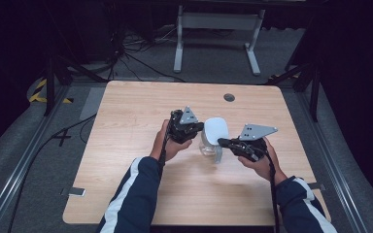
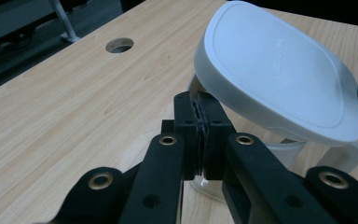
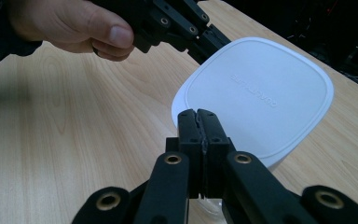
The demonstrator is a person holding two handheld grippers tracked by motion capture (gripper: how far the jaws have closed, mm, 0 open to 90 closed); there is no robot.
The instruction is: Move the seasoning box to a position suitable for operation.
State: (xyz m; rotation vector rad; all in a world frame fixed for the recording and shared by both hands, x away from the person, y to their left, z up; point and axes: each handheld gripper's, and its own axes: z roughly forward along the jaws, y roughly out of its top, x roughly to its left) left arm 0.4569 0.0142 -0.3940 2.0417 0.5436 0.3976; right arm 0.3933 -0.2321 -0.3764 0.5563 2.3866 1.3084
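Near the table's front edge, two sleeved forearms reach in. The left gripper and right gripper meet at a clear jug with a white lid near the table's middle. Both grippers' jaws are clenched; whether either pinches the jug's rim or lid, I cannot tell. Farther off, a round hole sits near the far edge.

One white lid, one clear container, two hand-held grippers, one table.
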